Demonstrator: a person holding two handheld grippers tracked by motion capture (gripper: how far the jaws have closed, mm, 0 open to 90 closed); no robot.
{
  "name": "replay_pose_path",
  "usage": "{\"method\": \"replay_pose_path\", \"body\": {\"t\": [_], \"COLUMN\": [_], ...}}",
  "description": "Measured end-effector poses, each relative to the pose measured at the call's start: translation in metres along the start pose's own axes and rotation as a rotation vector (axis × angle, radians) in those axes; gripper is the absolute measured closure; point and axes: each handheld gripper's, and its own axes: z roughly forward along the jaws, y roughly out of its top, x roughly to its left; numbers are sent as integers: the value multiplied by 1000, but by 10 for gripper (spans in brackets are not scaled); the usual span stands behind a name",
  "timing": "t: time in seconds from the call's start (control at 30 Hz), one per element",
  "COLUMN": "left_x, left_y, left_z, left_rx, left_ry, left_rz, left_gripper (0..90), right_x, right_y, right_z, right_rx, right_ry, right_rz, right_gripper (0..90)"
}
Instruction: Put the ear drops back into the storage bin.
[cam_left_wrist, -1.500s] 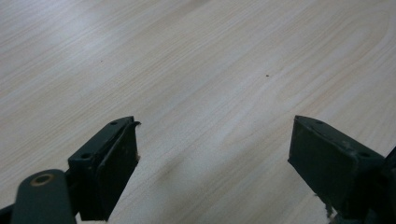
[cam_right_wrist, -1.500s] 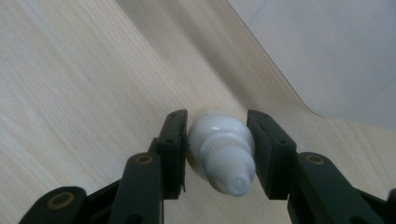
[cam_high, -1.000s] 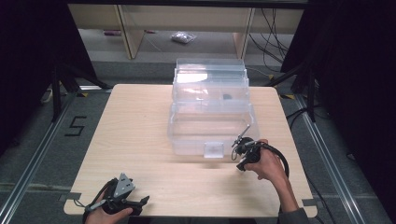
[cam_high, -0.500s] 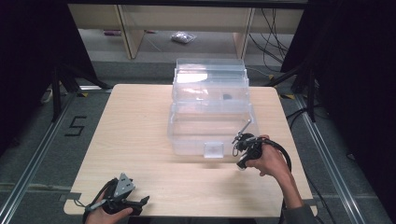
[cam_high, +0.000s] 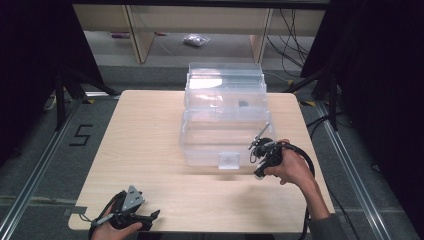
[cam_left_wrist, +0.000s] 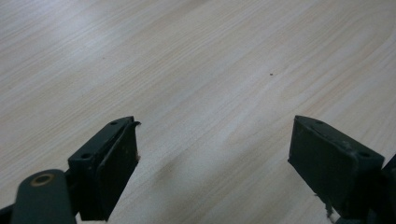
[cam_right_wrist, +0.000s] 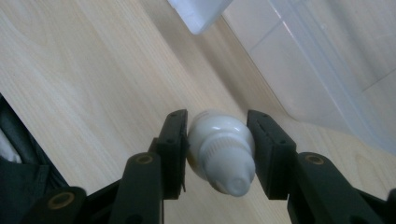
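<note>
Right tool (cam_high: 261, 161) clamped on a small white bottle (cam_right_wrist: 222, 151); in the right gripper view both pads press its sides, the ribbed cap end pointing back toward the camera; bottle held clear of the counter (cam_high: 150, 130), just near-right of the clear plastic storage box (cam_high: 225, 117), beside its front latch tab (cam_high: 229, 160).

Change since the earlier high views: the right hand (cam_high: 292, 167) has come up a little with the bottle and sits slightly higher against the box's front wall; grip unchanged, jaws no wider or tighter; box not shifted; nothing else on the counter moved.

Reading: the pick is done and the lift is under way; likely heading for the box, though the target compartment cannot be told from here. Whether the box's top is open or lidded is hard to judge through the clear plastic; a small dark item (cam_high: 244, 104) shows inside the far tier.

Left tool (cam_high: 131, 216) parked at the near-left edge of the counter, same spot as before; left gripper view shows its jaws standing wide apart over bare wood, nothing between them.

Watch: bottle is round and smooth, held across its body; could swivel between the pads if knocked on the box rim.
</note>
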Motion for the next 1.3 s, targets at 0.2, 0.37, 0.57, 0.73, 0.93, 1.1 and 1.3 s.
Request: {"method": "replay_pose_path", "body": {"t": [0.2, 0.37, 0.57, 0.73, 0.93, 1.1, 1.3], "left_x": [0, 1, 0, 0, 0, 2, 0], "left_y": [0, 0, 0, 0, 0, 0, 0], "left_z": [0, -1, 0, 1, 1, 0, 1], "left_rx": [-1, 14, 1, -1, 2, 16, 2], "left_ry": [3, -6, 0, 0, 0, 1, -1], "left_rz": [-2, 10, -3, -4, -1, 16, -2], "left_gripper": [150, 150, 151, 150, 150, 151, 151], "right_x": [1, 1, -2, -5, -9, -12, -18], "right_y": [6, 9, 13, 18, 23, 26, 32], "right_z": [-13, -22, -29, -37, -44, -51, -62], "right_rx": [-10, -14, -3, -9, -12, -20, -30], "right_ry": [3, 14, 8, 17, 20, 19, 11], "right_rz": [-6, -7, -11, -9, -10, -21, -31], "right_gripper": [601, 601, 601, 601, 602, 602, 602]}}
